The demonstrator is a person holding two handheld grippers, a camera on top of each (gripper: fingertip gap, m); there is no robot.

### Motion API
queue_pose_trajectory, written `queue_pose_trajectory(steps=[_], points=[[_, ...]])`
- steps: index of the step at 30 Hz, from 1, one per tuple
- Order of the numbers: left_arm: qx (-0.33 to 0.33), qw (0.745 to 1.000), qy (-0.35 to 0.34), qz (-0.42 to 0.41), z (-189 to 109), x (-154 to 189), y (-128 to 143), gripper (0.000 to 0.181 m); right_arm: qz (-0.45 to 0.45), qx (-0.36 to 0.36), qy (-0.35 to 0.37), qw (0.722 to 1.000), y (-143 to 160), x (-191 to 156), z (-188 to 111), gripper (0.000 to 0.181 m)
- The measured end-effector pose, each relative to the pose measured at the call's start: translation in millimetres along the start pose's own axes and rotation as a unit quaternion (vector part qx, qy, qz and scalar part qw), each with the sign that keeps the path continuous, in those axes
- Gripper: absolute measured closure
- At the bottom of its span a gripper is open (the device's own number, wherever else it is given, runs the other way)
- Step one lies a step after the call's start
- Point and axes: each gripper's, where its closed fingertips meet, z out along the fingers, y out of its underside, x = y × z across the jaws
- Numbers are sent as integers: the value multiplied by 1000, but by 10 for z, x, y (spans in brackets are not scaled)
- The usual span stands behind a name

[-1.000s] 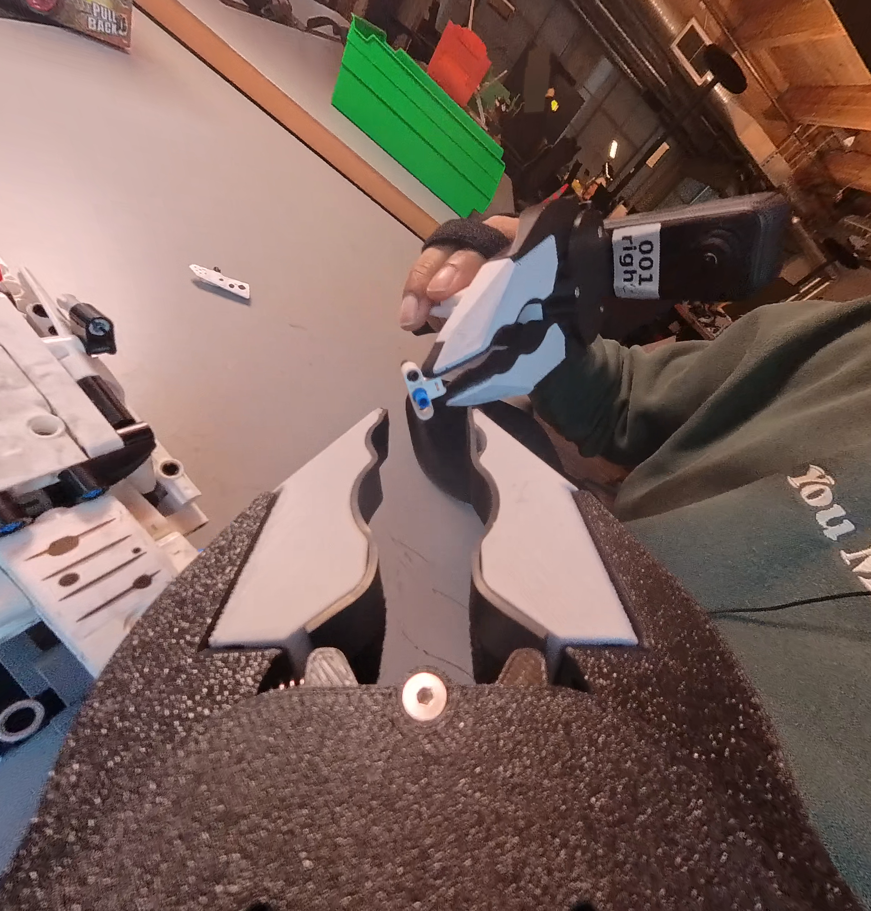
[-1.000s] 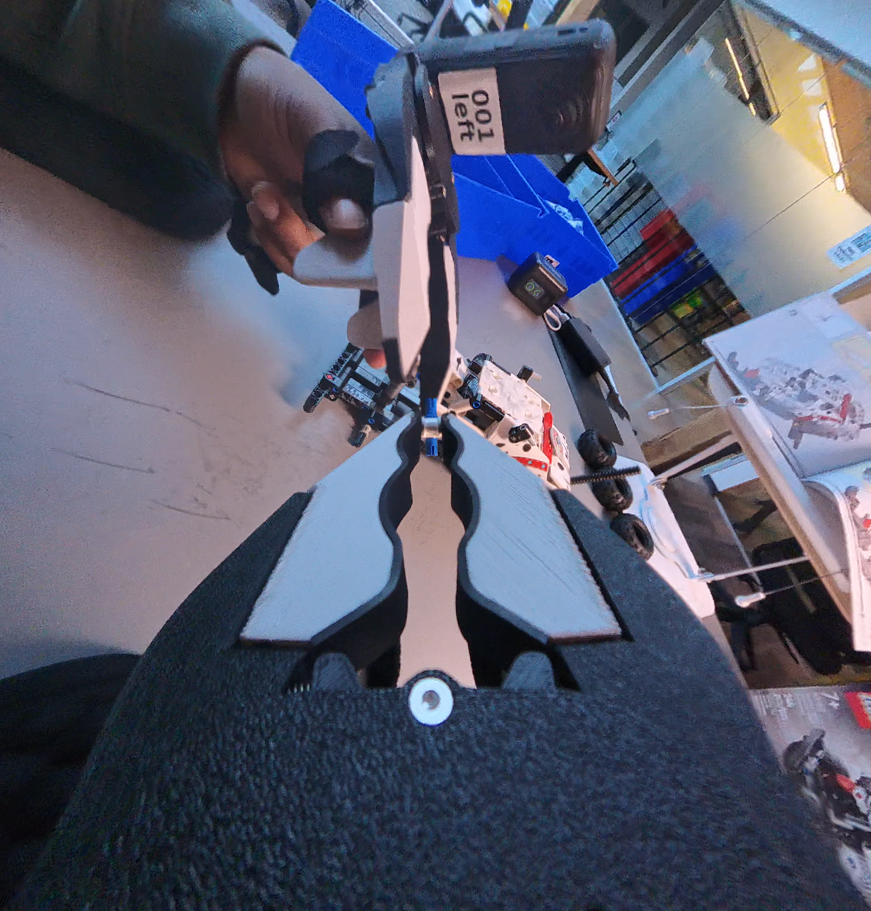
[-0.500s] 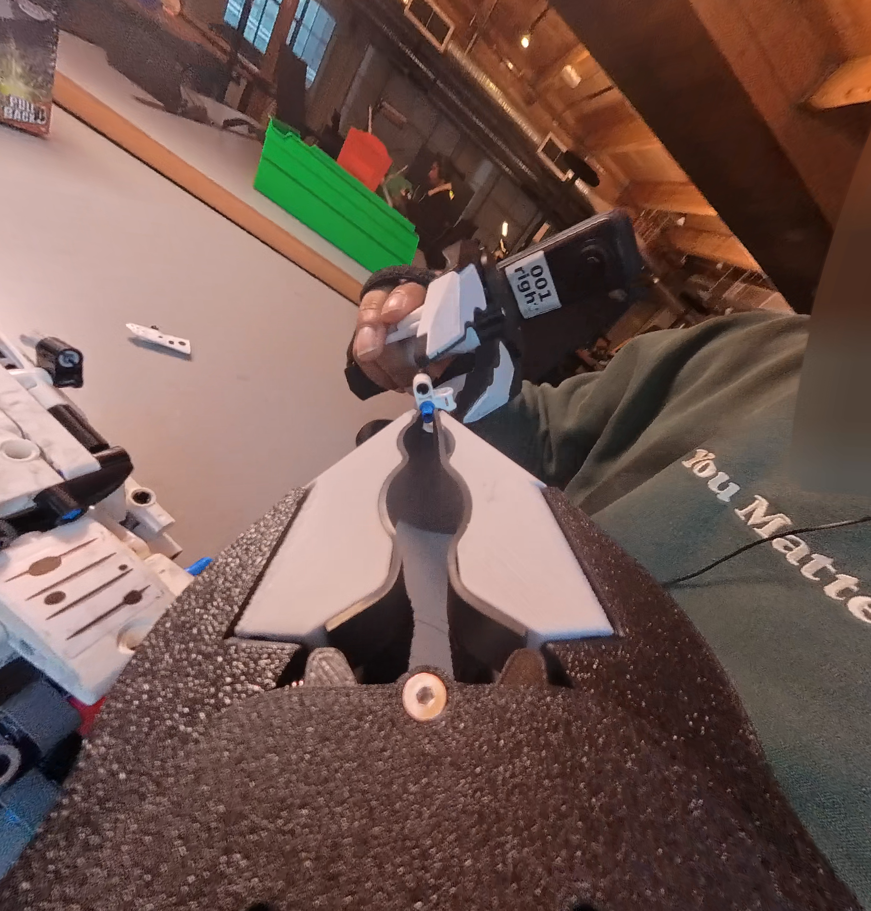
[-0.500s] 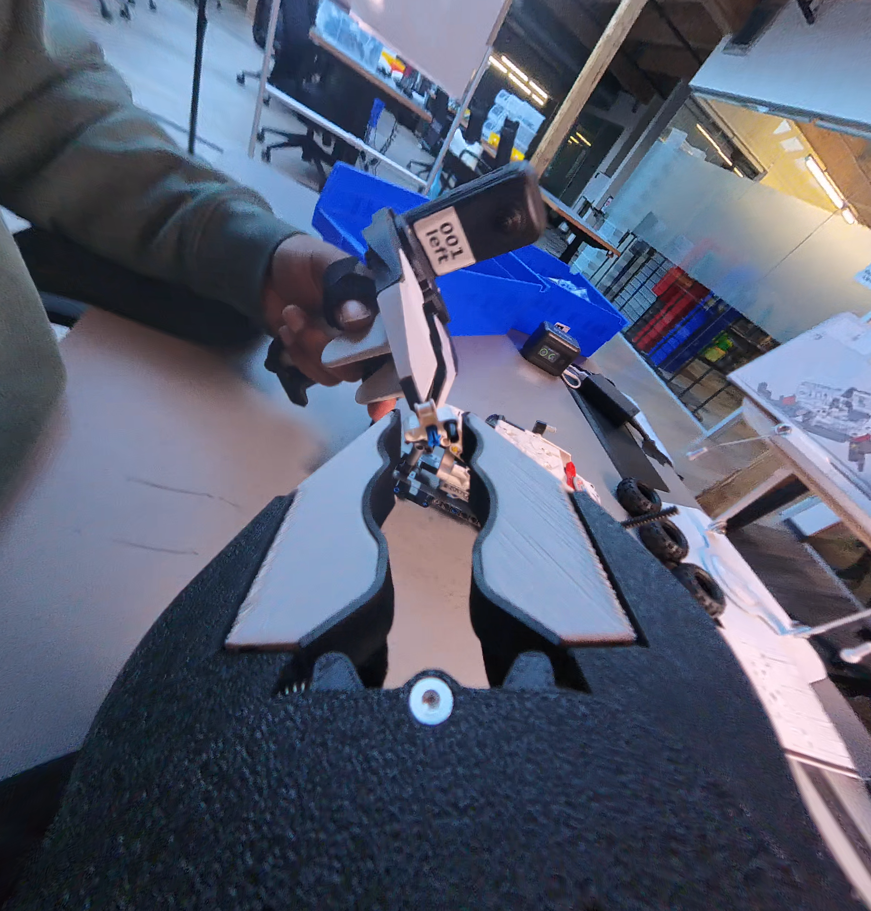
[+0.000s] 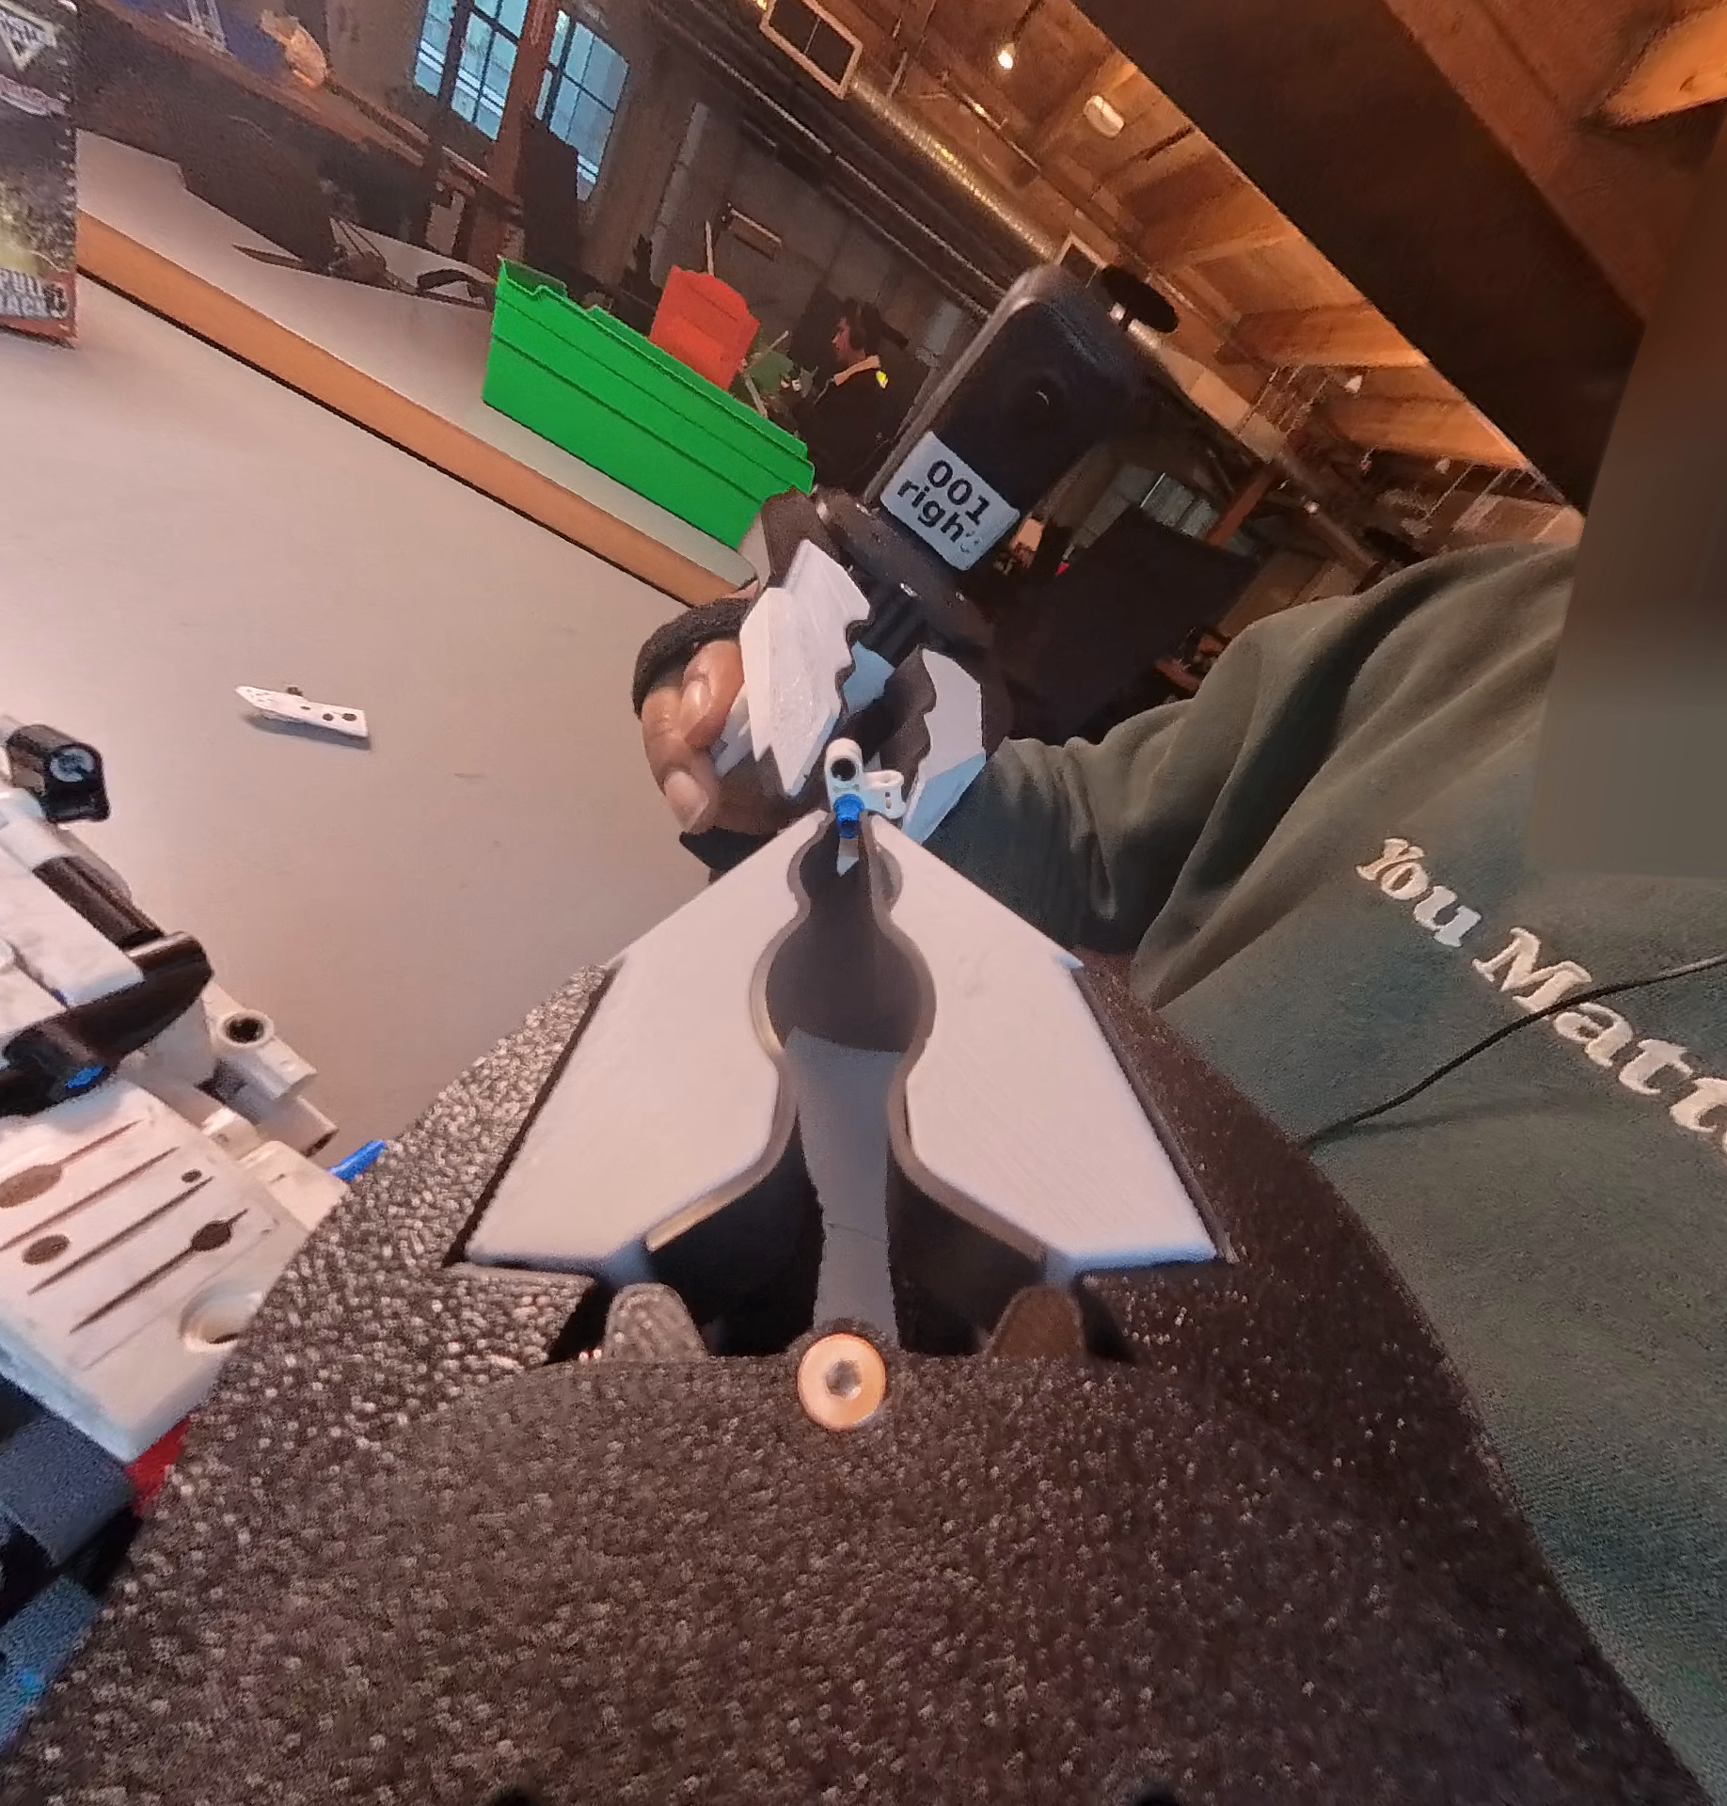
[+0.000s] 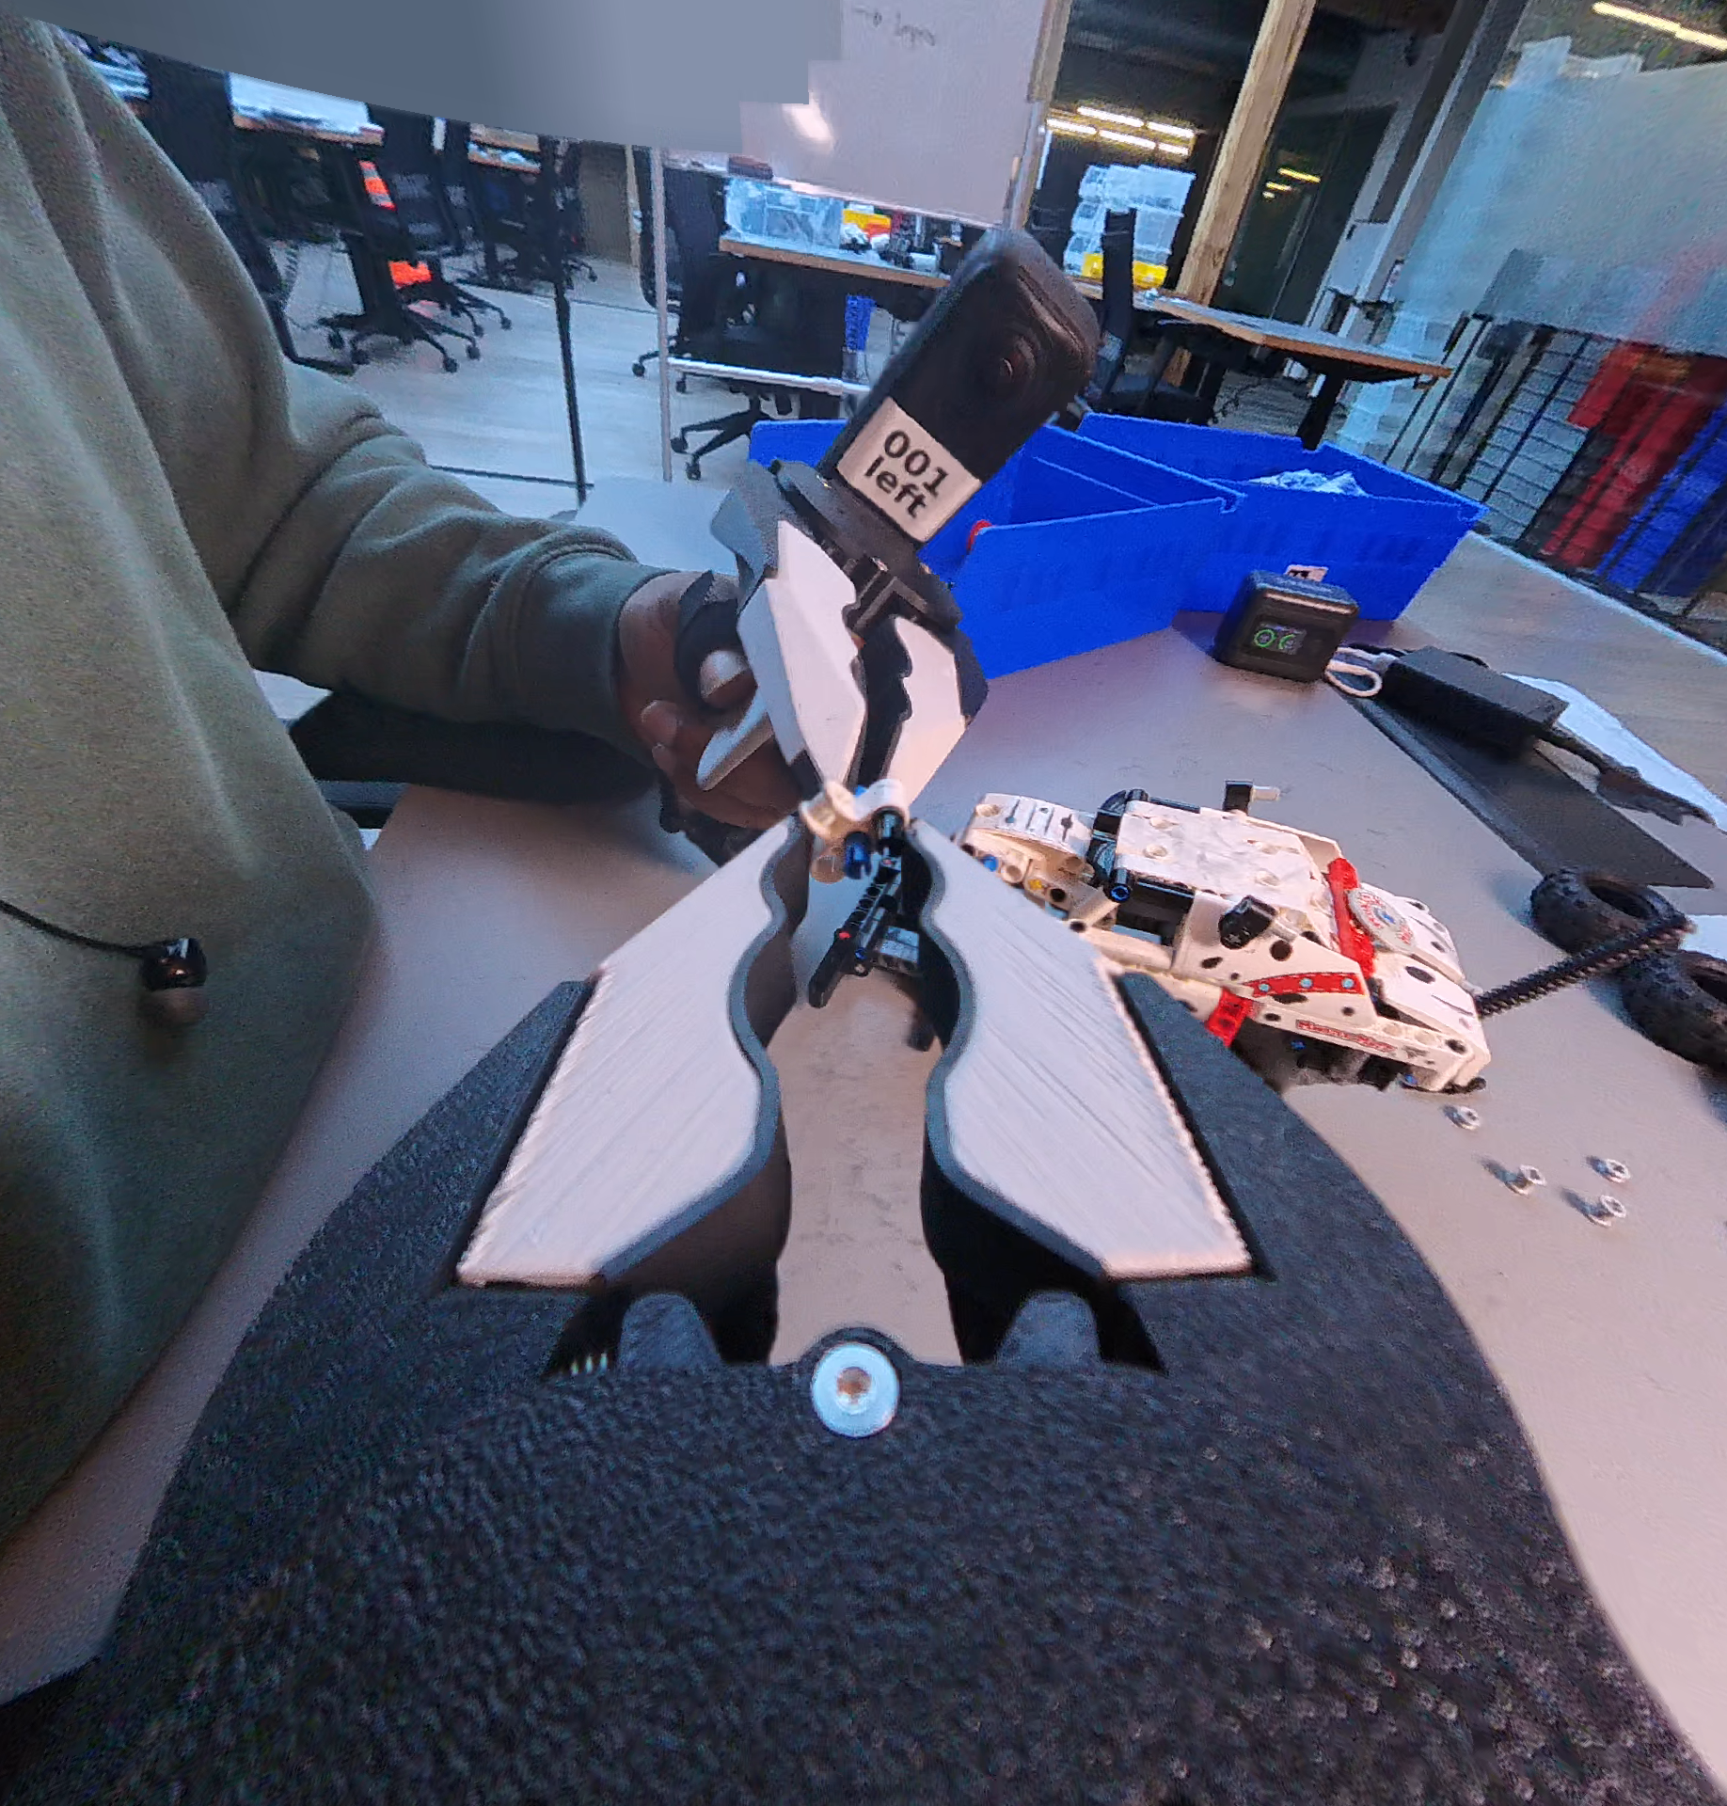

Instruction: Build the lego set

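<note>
Left gripper (image 5: 845, 848) clenched on a small white connector with blue pin (image 5: 858, 788), held in the air above the table (image 5: 254, 547), tips pinching the pin end. Right gripper (image 6: 852, 842) spread apart, fingers either side of the same small white connector with blue pin (image 6: 848, 819), tips just beside it, not gripping; in the left wrist view seen as the far gripper (image 5: 855, 728) right behind the part. Looks like a handover or regrip between grippers, judged from pose only. Part-built white and red Lego car (image 6: 1231, 919) on the table near, right of the fingers; separate black Technic subassembly (image 6: 864, 933) seen through the finger gap. Loose black tyres (image 6: 1641, 938) and tiny grey bits (image 6: 1563, 1187) further right; loose white beam piece (image 5: 303, 710) well apart on the table. Connector: very light, rigid plastic, smooth and slippery, small enough to pivot or pop out under an off-centre squeeze. Best taken across the flat sides of the white body, leaving the blue pin free for insertion. Car model heavier, stiff, though pieces may detach if pushed hard.
</note>
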Motion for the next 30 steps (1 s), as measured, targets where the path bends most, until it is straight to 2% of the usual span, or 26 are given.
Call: queue_pose_trajectory(steps=[3,6,14,15,17,18,21,22,23,24,25,28,30], points=[[-24,995,-48,80,6,-18,13,179,57,1,-30,998,24,-24,-14,167],[-33,988,-75,132,-7,5,-38,181,81,36,-51,995,-29,-27,-54,175],[-36,983,-89,158,-13,6,-64,181,77,53,-62,994,-63,0,-98,176],[-26,983,-93,159,-40,2,-114,181,78,57,-61,993,-75,11,-115,177],[36,983,-111,143,-329,-48,-383,181,89,75,-35,993,-67,172,-282,181],[36,980,-128,150,-433,-93,-408,181,103,84,-25,991,-59,252,-389,181],[-31,976,-130,173,-210,-111,-146,181,93,73,-4,993,-31,274,-298,181],[-48,973,-134,184,-138,-132,-99,181,104,74,-16,992,-50,235,-221,176],[-60,970,-134,193,-93,-129,-83,181,114,61,-46,991,-54,138,-155,149],[-65,967,-136,204,-72,-123,-83,181,121,48,-70,989,-45,58,-114,134],[-74,965,-140,211,-63,-138,-63,181,122,46,-78,988,-42,23,-88,132],[-83,964,-135,212,-30,-140,-1,181,104,30,-60,992,27,9,-6,160],[-92,961,-140,221,-22,-142,22,181,102,37,-53,993,22,29,-10,166]])
